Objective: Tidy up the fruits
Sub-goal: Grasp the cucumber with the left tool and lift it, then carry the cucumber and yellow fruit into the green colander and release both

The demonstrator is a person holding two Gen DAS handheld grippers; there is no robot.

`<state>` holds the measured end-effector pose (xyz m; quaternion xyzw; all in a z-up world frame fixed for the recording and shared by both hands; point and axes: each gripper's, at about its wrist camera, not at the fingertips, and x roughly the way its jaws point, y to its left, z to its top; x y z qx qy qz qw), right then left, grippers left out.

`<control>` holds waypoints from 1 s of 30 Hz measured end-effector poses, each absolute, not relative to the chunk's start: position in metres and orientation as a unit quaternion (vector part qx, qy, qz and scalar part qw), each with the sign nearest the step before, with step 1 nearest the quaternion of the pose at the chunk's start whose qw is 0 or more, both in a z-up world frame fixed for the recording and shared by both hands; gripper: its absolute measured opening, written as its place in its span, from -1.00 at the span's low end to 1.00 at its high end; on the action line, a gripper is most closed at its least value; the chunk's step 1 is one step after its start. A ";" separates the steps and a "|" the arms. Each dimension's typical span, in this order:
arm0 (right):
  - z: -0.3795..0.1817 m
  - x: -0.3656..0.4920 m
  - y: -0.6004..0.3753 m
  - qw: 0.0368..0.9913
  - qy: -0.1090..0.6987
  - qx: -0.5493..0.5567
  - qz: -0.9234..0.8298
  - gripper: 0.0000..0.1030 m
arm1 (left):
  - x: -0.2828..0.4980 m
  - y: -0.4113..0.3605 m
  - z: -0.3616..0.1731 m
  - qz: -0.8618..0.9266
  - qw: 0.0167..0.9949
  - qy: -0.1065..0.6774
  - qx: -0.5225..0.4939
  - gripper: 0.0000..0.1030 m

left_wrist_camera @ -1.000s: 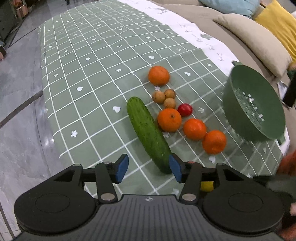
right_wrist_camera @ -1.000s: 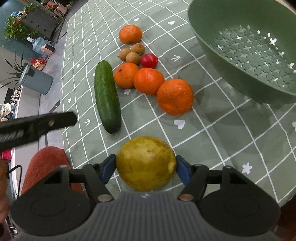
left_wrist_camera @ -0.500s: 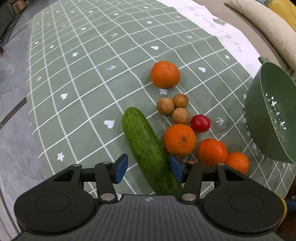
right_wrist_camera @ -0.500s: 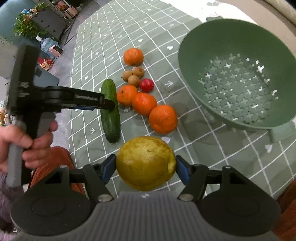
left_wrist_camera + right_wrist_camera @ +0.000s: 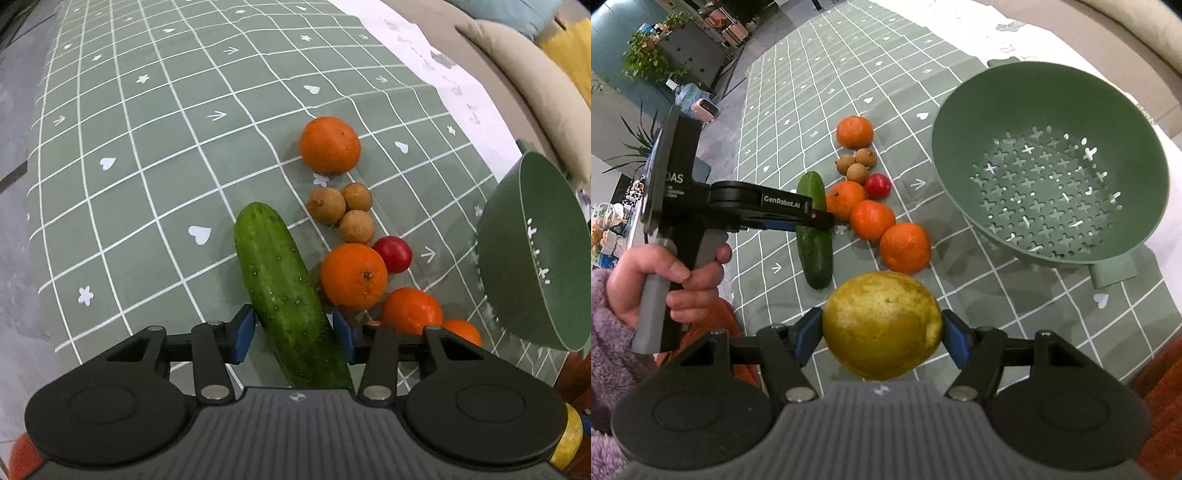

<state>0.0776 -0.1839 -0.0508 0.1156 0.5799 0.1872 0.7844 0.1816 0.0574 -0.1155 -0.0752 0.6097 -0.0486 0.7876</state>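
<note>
My right gripper (image 5: 882, 338) is shut on a large yellow-green citrus fruit (image 5: 882, 325) and holds it above the table, near the green colander (image 5: 1049, 162). My left gripper (image 5: 293, 334) is open, its blue pads on either side of the near end of the cucumber (image 5: 288, 295); it also shows in the right wrist view (image 5: 820, 219) over the cucumber (image 5: 814, 236). Beside the cucumber lie several oranges (image 5: 352, 275), a red fruit (image 5: 393, 254) and three small brown longans (image 5: 327, 205). The colander is empty.
A green checked cloth (image 5: 147, 166) covers the table. The colander (image 5: 532, 254) stands at the right. Cushions (image 5: 532, 81) lie behind the table's right side. The floor drops away at the left edge (image 5: 22, 184).
My left gripper moved forward and down until its open jaws straddle the cucumber's near end. My right gripper rose with the yellow fruit, bringing the colander more into view.
</note>
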 end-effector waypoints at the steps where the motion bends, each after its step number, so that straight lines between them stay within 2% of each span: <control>1: -0.050 0.077 -0.185 0.786 0.577 0.115 0.188 0.26 | 0.181 0.057 -0.115 -0.046 0.789 0.609 -0.073 -0.07; 4: -0.043 0.075 -0.188 0.793 0.568 0.113 0.188 0.26 | 0.175 0.056 -0.109 -0.045 0.798 0.598 -0.063 -0.11; 12: -0.027 0.079 -0.200 0.812 0.544 0.099 0.187 0.26 | 0.160 0.071 -0.097 -0.024 0.780 0.614 -0.120 -0.13; 30: -0.002 0.103 -0.233 0.836 0.511 0.089 0.180 0.26 | 0.155 0.051 -0.014 -0.079 0.781 0.566 -0.254 -0.19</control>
